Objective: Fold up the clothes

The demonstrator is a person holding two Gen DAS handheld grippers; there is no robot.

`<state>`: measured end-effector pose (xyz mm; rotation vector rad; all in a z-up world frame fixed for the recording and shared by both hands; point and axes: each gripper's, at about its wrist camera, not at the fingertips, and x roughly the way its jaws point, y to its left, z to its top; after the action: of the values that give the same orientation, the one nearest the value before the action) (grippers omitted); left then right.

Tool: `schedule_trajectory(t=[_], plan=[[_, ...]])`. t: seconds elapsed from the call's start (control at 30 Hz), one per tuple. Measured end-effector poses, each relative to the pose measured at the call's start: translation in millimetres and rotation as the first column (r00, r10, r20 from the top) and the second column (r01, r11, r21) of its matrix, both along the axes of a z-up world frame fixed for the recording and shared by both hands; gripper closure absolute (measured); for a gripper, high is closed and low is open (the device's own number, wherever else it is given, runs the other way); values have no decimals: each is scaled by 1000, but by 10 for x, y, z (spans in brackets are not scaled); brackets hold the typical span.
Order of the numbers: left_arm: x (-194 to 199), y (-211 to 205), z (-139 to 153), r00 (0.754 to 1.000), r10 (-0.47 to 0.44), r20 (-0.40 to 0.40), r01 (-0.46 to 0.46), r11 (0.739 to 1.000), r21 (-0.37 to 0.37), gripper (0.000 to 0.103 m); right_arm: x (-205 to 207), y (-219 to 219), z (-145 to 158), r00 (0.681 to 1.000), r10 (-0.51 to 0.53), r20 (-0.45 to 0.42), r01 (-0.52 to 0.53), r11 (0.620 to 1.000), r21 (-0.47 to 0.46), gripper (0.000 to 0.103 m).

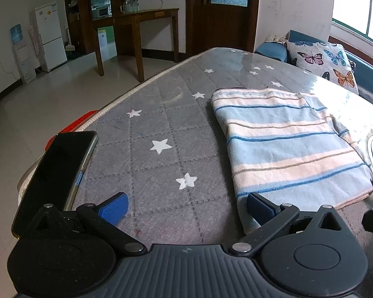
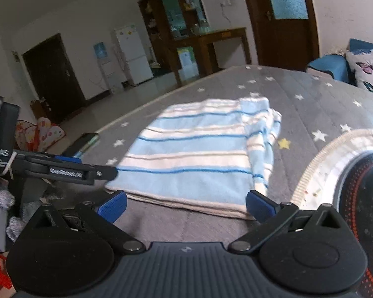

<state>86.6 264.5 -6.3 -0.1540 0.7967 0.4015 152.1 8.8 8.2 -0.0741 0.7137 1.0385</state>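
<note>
Two views, left wrist first.
Left gripper: the left gripper (image 1: 186,204) has its ribbed blue pads spread wide with nothing between them; its right pad sits at the near-left corner of the garment, though whether it touches is hard to judge.
Garment: a folded striped garment (image 1: 288,144), soft knit in pale blue, pink-cream and thin dark-blue lines, lies flat ahead and to the right of the tool as a rough rectangle with a loose flap at its far right.
Surface: a quilted grey mattress (image 1: 161,114) with diamond stitching and white stars.
Phone: a dark glossy phone (image 1: 54,176) lies left of the tool.
Only in this view: a butterfly-print cushion (image 1: 325,62) far right.

Right wrist next.
Right gripper: the right gripper (image 2: 186,204) is likewise wide open and empty, the garment's near edge just ahead between its pads.
Garment: the same cloth (image 2: 196,154), slightly blurred, its bunched part at the far right.
Only in this view: a round black-and-red disc (image 2: 363,213) close on the right, and the other tool's black finger reaching in from the left to the garment's near-left corner.
</note>
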Motion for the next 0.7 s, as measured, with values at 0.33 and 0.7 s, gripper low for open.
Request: schedule_trajectory(t=[0.33, 0.7], plan=[[-43, -33, 19, 1000, 3, -6, -3, 1000, 5, 0, -44, 11, -2, 1000, 13, -3, -13, 1000, -20, 0], [-143, -120, 56, 1000, 0, -9, 0, 1000, -7, 0, -149, -79, -65, 1000, -19, 13, 20, 997, -76, 0]])
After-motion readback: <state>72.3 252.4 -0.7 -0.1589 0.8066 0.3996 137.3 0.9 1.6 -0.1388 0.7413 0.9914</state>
